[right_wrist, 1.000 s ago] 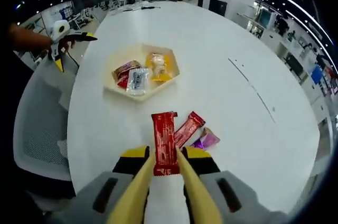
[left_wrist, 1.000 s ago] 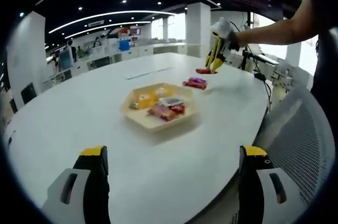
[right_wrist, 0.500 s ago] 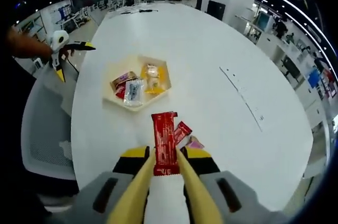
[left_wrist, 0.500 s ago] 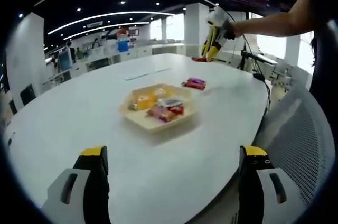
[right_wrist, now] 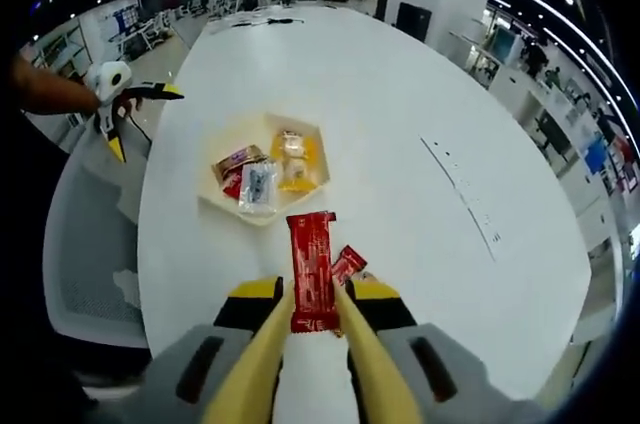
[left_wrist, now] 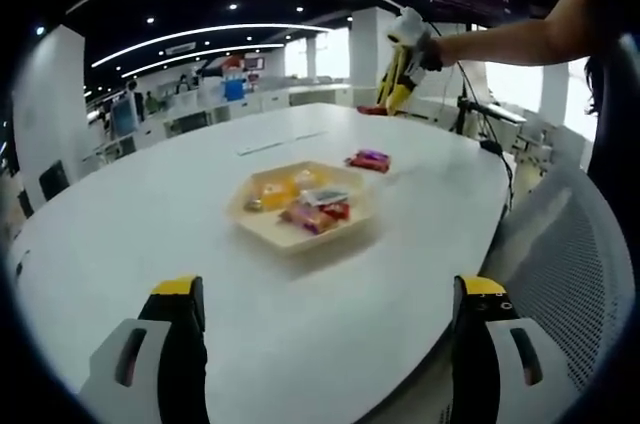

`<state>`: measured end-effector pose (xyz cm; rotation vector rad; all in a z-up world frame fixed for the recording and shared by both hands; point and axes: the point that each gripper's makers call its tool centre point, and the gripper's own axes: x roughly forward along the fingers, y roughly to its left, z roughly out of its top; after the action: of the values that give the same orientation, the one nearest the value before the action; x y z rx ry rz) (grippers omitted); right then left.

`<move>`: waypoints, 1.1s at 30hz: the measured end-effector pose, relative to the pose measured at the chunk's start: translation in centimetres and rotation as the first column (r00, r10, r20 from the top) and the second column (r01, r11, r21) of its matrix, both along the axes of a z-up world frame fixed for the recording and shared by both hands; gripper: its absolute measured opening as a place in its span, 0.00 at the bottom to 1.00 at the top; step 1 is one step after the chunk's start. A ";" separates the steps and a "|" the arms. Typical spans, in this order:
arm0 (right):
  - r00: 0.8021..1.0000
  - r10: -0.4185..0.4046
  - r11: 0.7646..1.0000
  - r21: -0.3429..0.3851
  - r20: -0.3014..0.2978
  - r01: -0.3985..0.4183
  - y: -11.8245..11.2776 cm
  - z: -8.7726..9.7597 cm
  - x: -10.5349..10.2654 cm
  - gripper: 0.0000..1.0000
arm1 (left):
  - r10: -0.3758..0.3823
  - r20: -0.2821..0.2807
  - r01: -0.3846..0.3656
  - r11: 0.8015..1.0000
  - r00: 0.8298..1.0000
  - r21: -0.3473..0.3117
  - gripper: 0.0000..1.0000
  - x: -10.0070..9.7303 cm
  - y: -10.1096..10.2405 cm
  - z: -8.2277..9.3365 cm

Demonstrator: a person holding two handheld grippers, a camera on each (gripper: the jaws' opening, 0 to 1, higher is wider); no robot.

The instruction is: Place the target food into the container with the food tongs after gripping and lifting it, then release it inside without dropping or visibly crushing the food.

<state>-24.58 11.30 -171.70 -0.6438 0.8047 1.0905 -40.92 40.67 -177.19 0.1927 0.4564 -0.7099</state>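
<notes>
A red snack bar is clamped between the yellow food tongs, and my right gripper is shut on the tongs, well above the white table. The left gripper view has the right gripper high at the far side, with the red bar at the tong tips. The beige hexagonal tray lies ahead of the bar and holds several wrapped snacks; it sits mid-table. My left gripper is open and empty near the table's near edge, and it also shows at the left.
Loose red and purple packets lie on the table beyond the tray, partly hidden under the bar. A grey mesh chair stands at the table's edge. A person's arm reaches in. Office desks fill the background.
My right gripper has lifted the red bar off the table and away from the loose packets, then held nearly still. The left gripper has not moved.
</notes>
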 end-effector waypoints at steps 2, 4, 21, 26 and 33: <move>1.000 0.005 1.000 0.002 -0.001 -0.005 0.6 0.1 -0.1 0.24 | -0.005 0.000 0.005 1.000 1.000 0.000 1.00 0.0 0.0 -0.1; 1.000 0.013 1.000 0.003 -0.001 -0.013 1.2 0.1 -0.1 0.24 | -0.010 0.006 0.010 1.000 1.000 0.005 1.00 0.0 -0.1 -0.1; 0.994 0.105 0.994 0.015 0.010 -0.105 9.4 1.3 0.0 0.24 | -0.008 0.016 0.008 1.000 1.000 0.004 1.00 0.0 -0.1 0.3; 0.991 0.133 0.991 0.026 0.018 -0.133 12.3 1.8 0.1 0.24 | -0.008 0.020 0.008 1.000 1.000 0.005 1.00 0.0 -0.1 0.3; 0.985 0.172 0.984 0.039 0.029 -0.173 16.6 2.3 0.6 0.24 | -0.019 0.016 0.019 1.000 1.000 0.009 1.00 -0.1 -0.3 0.1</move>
<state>-23.99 27.87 -169.41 -0.7007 0.7124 1.2506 -41.00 40.40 -177.05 0.2114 0.4429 -0.7245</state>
